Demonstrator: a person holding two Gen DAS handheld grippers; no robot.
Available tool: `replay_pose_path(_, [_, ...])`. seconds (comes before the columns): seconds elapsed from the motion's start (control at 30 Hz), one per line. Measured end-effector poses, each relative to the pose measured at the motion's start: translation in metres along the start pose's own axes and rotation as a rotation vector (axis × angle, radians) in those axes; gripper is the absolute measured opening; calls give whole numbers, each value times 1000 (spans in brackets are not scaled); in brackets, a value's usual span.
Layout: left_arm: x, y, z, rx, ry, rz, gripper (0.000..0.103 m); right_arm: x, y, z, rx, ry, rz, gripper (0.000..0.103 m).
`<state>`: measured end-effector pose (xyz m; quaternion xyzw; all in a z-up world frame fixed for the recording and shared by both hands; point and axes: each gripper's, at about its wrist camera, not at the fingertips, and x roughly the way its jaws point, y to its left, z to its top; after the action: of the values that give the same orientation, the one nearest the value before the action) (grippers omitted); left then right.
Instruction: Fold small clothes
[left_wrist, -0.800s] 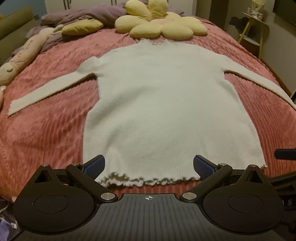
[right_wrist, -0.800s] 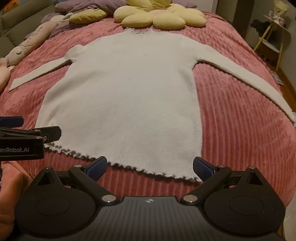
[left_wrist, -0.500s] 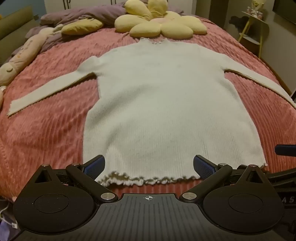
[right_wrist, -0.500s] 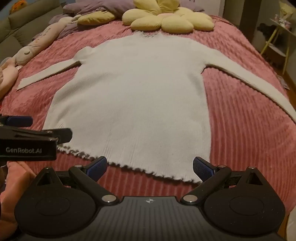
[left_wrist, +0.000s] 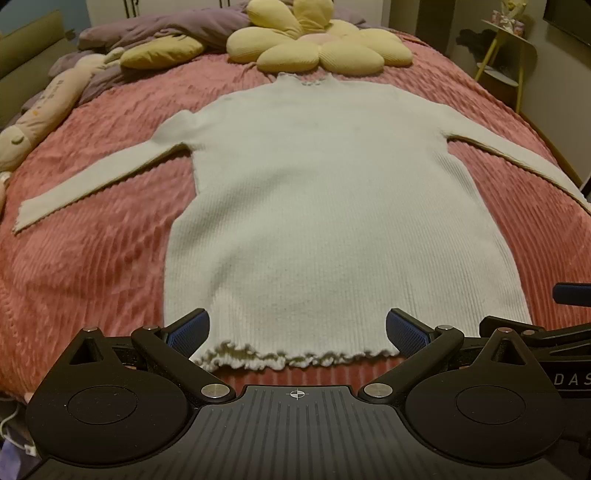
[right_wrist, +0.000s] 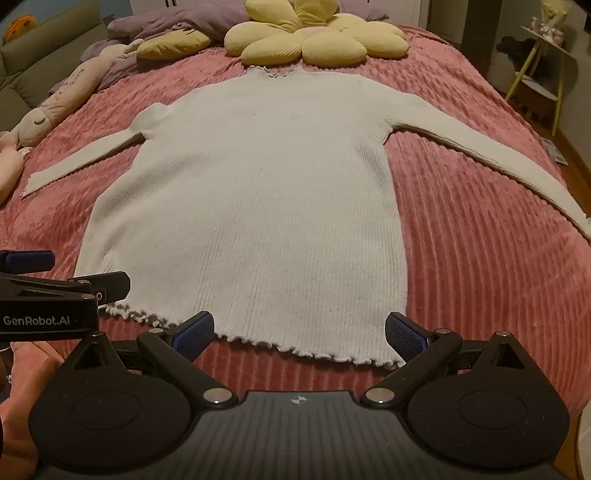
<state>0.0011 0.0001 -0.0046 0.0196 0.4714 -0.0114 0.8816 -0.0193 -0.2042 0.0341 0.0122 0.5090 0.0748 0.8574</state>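
Observation:
A white ribbed long-sleeved sweater (left_wrist: 332, 206) (right_wrist: 266, 206) lies flat on the pink bedspread (left_wrist: 92, 258) (right_wrist: 480, 258), neck away from me, both sleeves spread out sideways. Its frilled hem (left_wrist: 280, 360) (right_wrist: 314, 352) is the nearest edge. My left gripper (left_wrist: 297, 328) hovers open over the hem's left half, fingers wide apart and nothing between them. My right gripper (right_wrist: 299, 328) hovers open over the hem's right half, also with nothing held. Each gripper shows at the other view's edge.
A yellow flower-shaped cushion (left_wrist: 317, 44) (right_wrist: 314, 40) lies just beyond the sweater's neck. Purple bedding and a yellow pillow (left_wrist: 162, 55) sit at the back left, a long plush toy (left_wrist: 48, 110) along the left edge. A small yellow side table (left_wrist: 506, 55) stands right of the bed.
The right wrist view has shifted so the sweater sits further right in it. Both grippers stay wide open. The left view is nearly the same.

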Motion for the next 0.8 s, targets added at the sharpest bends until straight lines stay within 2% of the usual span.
replay_pose_path(0.8, [1,-4,1,11,0,-2,103,-1,-2,1,1,-9,3,99])
